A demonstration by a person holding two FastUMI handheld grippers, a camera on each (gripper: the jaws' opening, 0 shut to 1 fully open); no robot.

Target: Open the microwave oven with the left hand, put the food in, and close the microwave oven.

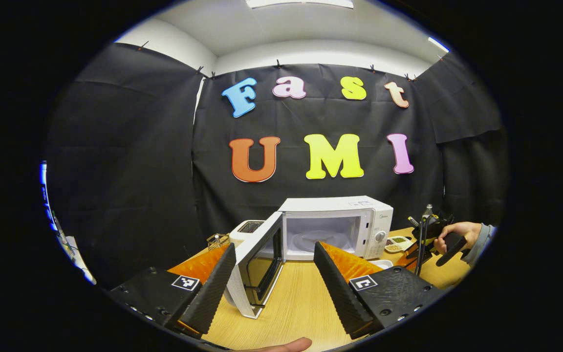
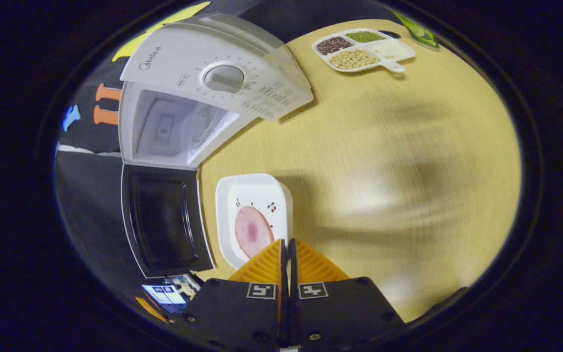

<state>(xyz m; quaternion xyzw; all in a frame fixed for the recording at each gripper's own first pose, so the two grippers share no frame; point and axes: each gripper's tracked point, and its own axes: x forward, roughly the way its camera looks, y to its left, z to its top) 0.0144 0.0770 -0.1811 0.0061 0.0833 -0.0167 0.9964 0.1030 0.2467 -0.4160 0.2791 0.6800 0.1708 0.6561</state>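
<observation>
The white microwave (image 1: 335,222) stands at the back of the wooden table with its door (image 1: 262,259) swung wide to the left. My left gripper (image 1: 274,248) is open in front of it, holding nothing. In the right gripper view the microwave (image 2: 213,73) lies at the upper left, cavity bare, door (image 2: 164,220) hanging open. My right gripper (image 2: 286,243) is shut on the rim of a white square plate (image 2: 254,195) carrying a pink slice of food (image 2: 251,231). The plate looks sharp while the table behind it is blurred. Farther off, a hand (image 1: 460,229) holds the right gripper (image 1: 428,234).
A divided tray of beans (image 2: 364,49) sits at the table's far side, also the tray (image 1: 399,243) right of the microwave. A white toaster (image 1: 245,229) and a small wire basket (image 1: 217,240) stand left of the open door. Bare wood (image 2: 408,171) spreads beside the plate.
</observation>
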